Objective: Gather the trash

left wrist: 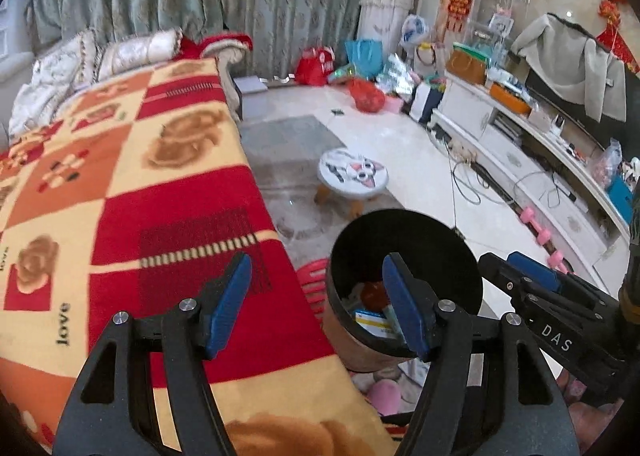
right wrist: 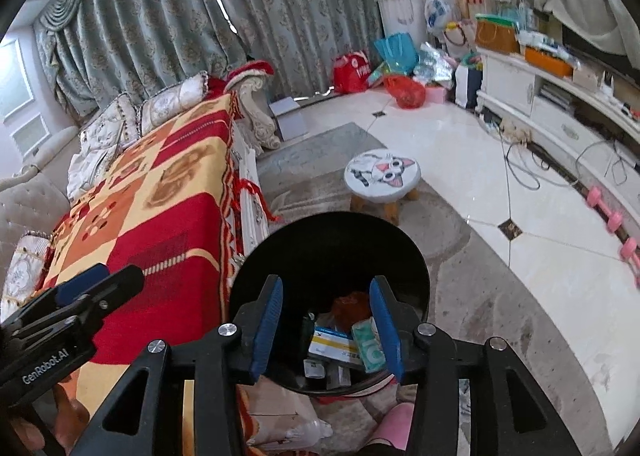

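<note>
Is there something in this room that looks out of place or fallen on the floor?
Yes. A red plastic bag lies loose on the tiled floor near the curtains, among other bags. Cables trail over the floor before the white cabinet. The trash already sits inside the black bin; nothing is spilled around it.

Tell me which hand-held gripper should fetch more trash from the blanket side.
Left, probably. The left hand-held gripper hangs open and empty above the blanket, while the right hand-held gripper, also open and empty, sits over the bin, farther from the blanket.
</note>
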Action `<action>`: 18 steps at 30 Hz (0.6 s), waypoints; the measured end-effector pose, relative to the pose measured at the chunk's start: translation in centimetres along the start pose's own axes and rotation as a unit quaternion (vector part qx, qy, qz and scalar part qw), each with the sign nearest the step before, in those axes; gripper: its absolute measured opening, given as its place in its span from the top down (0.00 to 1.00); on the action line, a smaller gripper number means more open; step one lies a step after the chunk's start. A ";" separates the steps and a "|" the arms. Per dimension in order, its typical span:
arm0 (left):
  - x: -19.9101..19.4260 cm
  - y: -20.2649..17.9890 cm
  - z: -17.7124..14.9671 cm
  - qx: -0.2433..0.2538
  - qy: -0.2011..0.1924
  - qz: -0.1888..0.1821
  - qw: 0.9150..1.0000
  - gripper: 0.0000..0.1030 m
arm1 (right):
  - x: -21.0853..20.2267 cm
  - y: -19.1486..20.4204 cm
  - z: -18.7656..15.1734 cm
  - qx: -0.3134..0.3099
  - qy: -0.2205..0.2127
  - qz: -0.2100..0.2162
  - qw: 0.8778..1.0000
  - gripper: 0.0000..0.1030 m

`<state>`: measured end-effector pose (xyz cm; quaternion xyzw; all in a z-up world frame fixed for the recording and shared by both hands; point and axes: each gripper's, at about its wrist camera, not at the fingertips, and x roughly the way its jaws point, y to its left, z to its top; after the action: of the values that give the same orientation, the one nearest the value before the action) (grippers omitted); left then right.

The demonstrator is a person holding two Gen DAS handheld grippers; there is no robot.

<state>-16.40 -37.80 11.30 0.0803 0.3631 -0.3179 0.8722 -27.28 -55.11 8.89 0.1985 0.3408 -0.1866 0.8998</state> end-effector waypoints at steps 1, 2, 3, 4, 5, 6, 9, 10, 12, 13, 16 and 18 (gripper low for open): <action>-0.8 0.2 0.0 0.000 -0.009 0.001 1.000 0.35 | -0.6 0.5 0.0 -0.004 -0.007 0.000 1.000 0.56; -1.2 0.4 0.0 0.000 -0.014 0.001 1.000 0.35 | -0.9 0.8 0.0 -0.008 -0.011 -0.001 1.000 0.54; -1.8 0.7 0.0 -0.001 -0.021 0.002 1.000 0.35 | -1.5 1.4 0.0 -0.015 -0.018 -0.005 1.000 0.52; -2.3 0.9 0.0 -0.003 -0.026 0.003 1.000 0.35 | -1.9 1.7 -0.1 -0.019 -0.023 -0.007 1.000 0.48; -2.8 1.1 0.1 -0.005 -0.031 0.003 1.000 0.35 | -2.5 2.1 -0.1 -0.024 -0.031 -0.010 0.999 0.43; -3.2 1.3 0.0 -0.006 -0.034 0.002 0.999 0.35 | -2.8 2.4 -0.1 -0.027 -0.036 -0.011 0.999 0.41; -4.5 1.8 0.1 -0.009 -0.050 0.006 0.999 0.35 | -4.2 3.5 0.0 -0.038 -0.056 -0.016 0.998 0.39; -4.9 2.0 0.1 -0.008 -0.055 0.008 0.998 0.35 | -4.7 3.8 0.0 -0.040 -0.062 -0.017 0.997 0.39; -5.7 2.2 0.1 -0.007 -0.063 0.011 0.998 0.35 | -5.4 4.3 0.0 -0.042 -0.072 -0.017 0.996 0.38; -6.0 2.3 0.0 -0.007 -0.066 0.012 0.998 0.35 | -5.8 4.4 0.0 -0.043 -0.076 -0.019 0.996 0.37; -7.1 2.7 0.0 -0.010 -0.079 0.015 0.997 0.35 | -6.5 5.1 0.0 -0.049 -0.090 -0.026 0.994 0.35; -7.6 3.0 -0.1 -0.012 -0.085 0.016 0.996 0.35 | -7.0 5.3 -0.1 -0.052 -0.095 -0.028 0.994 0.34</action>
<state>-18.69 -31.67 16.20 0.0488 0.2904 -0.3053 0.9056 -29.68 -49.12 14.87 0.1234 0.2688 -0.2114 0.9316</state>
